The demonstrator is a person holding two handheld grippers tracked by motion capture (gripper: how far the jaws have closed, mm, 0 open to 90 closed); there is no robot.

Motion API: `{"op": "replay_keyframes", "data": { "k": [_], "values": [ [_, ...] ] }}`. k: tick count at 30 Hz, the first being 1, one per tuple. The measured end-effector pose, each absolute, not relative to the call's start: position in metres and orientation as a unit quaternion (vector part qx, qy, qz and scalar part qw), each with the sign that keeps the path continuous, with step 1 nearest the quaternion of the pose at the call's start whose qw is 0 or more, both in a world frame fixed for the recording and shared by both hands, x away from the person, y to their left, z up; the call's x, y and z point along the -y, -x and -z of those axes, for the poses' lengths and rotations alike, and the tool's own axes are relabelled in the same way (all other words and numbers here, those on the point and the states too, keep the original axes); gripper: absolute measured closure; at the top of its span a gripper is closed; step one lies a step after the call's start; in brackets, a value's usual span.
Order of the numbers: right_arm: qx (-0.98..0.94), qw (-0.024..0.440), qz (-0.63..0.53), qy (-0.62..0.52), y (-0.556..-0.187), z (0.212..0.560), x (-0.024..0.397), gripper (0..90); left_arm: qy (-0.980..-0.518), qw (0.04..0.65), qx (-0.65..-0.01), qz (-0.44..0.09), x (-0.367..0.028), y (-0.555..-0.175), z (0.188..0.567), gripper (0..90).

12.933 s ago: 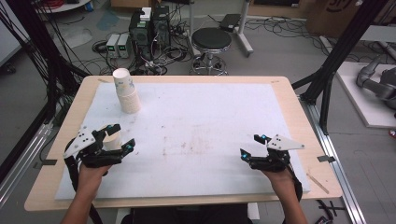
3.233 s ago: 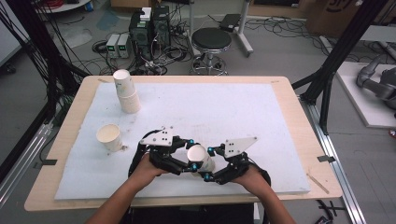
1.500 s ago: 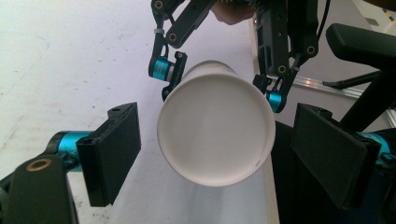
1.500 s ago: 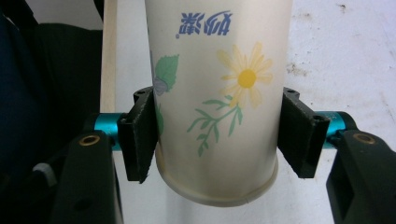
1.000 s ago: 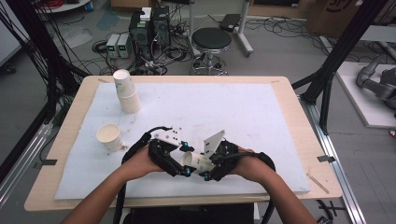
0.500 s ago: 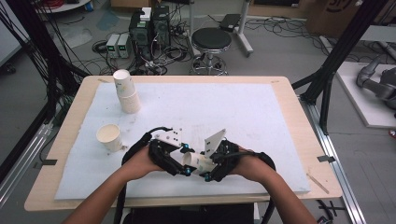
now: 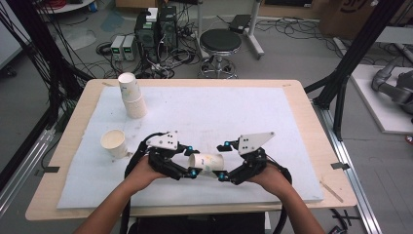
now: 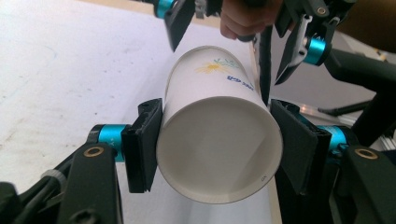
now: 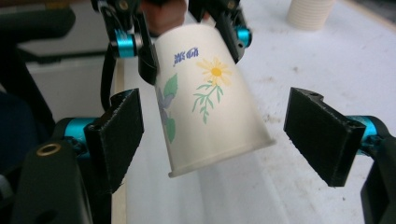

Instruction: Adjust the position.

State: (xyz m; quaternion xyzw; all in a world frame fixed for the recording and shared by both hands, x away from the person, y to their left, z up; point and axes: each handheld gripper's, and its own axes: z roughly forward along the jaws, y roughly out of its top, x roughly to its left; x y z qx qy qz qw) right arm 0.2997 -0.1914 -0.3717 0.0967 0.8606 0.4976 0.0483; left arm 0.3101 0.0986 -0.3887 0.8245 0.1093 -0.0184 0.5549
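Smooth tapered paper cup [image 8: 219, 149], flower-printed

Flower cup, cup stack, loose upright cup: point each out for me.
flower cup [image 9: 210, 98], right gripper view, printed side wall
cup stack [image 7: 132, 96], high view, middle of the stack
loose upright cup [image 7: 114, 144], high view, outer wall

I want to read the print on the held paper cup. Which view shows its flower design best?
The right gripper view: the held cup turns its daisy and lettering toward it. The left gripper view looks into its open mouth, glimpsing the flower. The high view shows it small.
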Motion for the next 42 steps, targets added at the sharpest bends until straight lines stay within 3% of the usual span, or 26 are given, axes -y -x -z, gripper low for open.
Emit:
{"op": "replay_keyframes", "data": {
  "k": [12, 21, 42],
  "values": [
    [-0.824, 0.066, -0.547, -0.132, -0.292, 0.390, 0.215, 20.5, -0.783, 0.612, -0.108, -0.002, -0.110, -0.302, 0.396, 37.3],
    [-0.822, 0.043, -0.552, -0.134, -0.287, 0.411, 0.220, 20.6, -0.770, 0.631, -0.097, 0.003, -0.111, -0.297, 0.399, 37.3],
    [-0.799, -0.009, -0.593, -0.104, -0.290, 0.409, 0.213, 21.1, -0.756, 0.651, -0.062, 0.032, -0.098, -0.292, 0.398, 37.3]
  ]
}}
